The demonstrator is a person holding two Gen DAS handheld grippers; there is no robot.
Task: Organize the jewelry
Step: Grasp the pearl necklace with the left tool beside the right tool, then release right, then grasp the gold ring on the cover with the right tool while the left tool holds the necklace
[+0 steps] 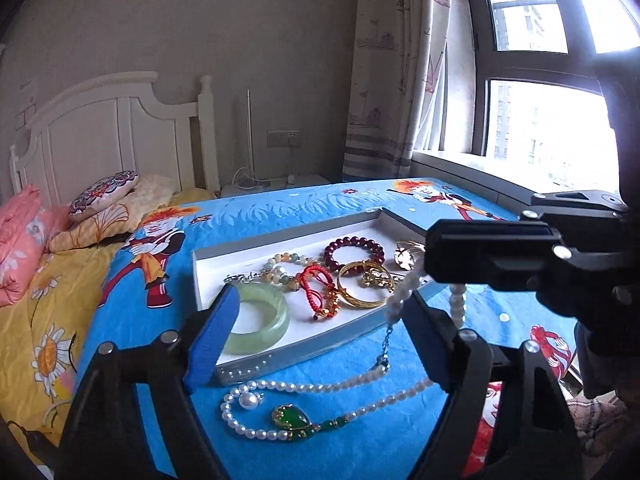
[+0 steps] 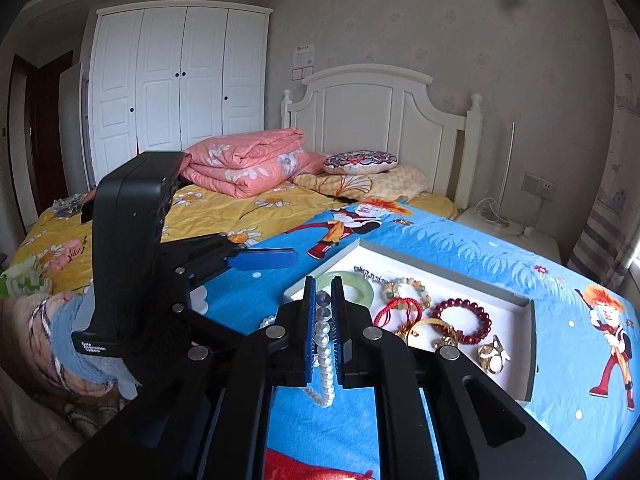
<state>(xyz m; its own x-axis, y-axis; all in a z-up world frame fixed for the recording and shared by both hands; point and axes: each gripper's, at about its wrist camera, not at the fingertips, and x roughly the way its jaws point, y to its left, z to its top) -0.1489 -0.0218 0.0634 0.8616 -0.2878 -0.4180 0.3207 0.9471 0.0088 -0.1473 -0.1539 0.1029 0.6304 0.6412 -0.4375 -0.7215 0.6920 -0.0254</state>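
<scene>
Right hand-held gripper [image 2: 324,316] clamps pearl necklace [image 2: 325,344] beside tray [image 2: 440,276]

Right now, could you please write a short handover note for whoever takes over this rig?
Right gripper: shut on the pearl necklace, lifting one end; the rest trails on the blue bedspread in front of the tray.
Left gripper: open, holding nothing, poised over the tray's near edge.
Done: jade bangle, red cord bracelet, gold bangle, dark red bead bracelet, pale bead bracelet and gold ring lie in the tray.
Left: necklace and its green pendant to be placed in the tray.
</scene>
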